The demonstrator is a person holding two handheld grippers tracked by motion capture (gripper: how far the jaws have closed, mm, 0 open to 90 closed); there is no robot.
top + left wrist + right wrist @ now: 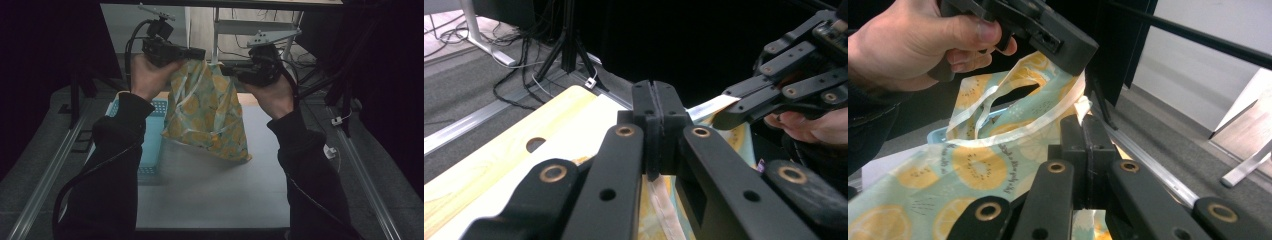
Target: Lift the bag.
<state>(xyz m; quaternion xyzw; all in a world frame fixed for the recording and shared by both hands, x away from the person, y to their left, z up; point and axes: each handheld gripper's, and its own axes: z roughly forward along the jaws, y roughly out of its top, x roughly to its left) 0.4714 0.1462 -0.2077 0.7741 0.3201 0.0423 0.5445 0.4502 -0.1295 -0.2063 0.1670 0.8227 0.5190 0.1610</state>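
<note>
A fabric bag [206,114] printed with yellow lemon slices on pale blue hangs between my two raised grippers, its lower corner near the white table [210,190]. My left gripper [198,53] is shut on the bag's upper rim at the left. My right gripper [229,71] is shut on the rim at the right. In the left gripper view the jaws [655,117] are pressed together with a white hem strip [663,205] running below them. In the right gripper view the jaws [1082,137] pinch the bag's white hem [1079,106], and the bag [973,170] spreads out to the left.
A light blue slotted basket [153,145] stands on the table's left side, partly behind my left sleeve. Metal rails run along both table sides. Desk legs, cables and a stand [566,45] lie beyond the far edge.
</note>
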